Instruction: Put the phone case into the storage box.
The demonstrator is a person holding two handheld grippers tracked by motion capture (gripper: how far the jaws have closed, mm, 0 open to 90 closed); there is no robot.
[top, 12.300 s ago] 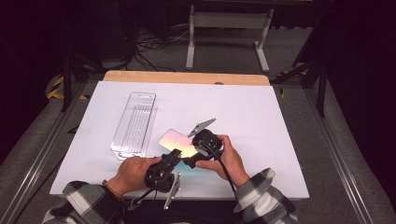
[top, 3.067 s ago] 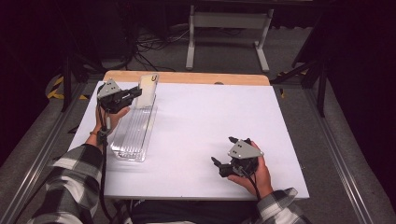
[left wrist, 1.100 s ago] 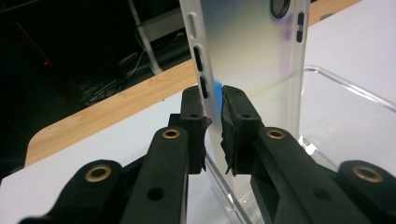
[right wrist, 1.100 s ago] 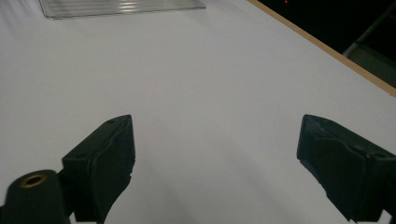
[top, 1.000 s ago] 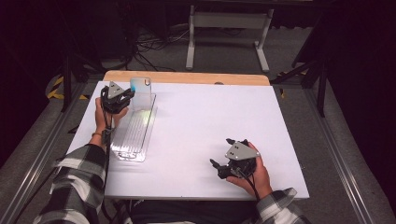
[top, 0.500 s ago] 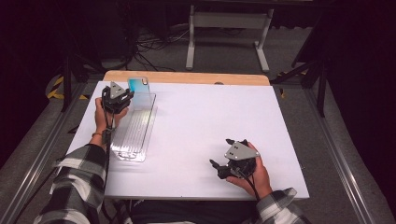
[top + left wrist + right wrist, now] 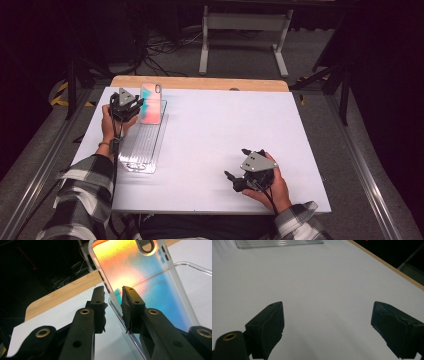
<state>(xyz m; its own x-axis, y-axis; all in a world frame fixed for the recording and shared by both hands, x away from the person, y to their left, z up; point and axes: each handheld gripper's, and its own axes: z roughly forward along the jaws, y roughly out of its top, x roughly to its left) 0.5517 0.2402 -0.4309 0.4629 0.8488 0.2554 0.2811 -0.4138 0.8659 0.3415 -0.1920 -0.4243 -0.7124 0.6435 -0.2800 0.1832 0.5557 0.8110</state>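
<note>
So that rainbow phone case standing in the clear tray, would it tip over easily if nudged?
Probably. The phone case is thin and stands nearly upright at the far end of the clear tray, so a light push could topple it. It looks like an empty shell, likely light and somewhat bendy. Its frosted back may be slippery.

Bright table, dark surroundings, soft focus

Lab-like recording room: white-topped table (image 7: 210,140), dark surroundings, cables on grey carpet (image 7: 165,50), metal stand (image 7: 242,22).

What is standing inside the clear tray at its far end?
A colourful phone case stands upright in the clear tray, beside the left gripper. Its bottom edge is hidden.
</note>
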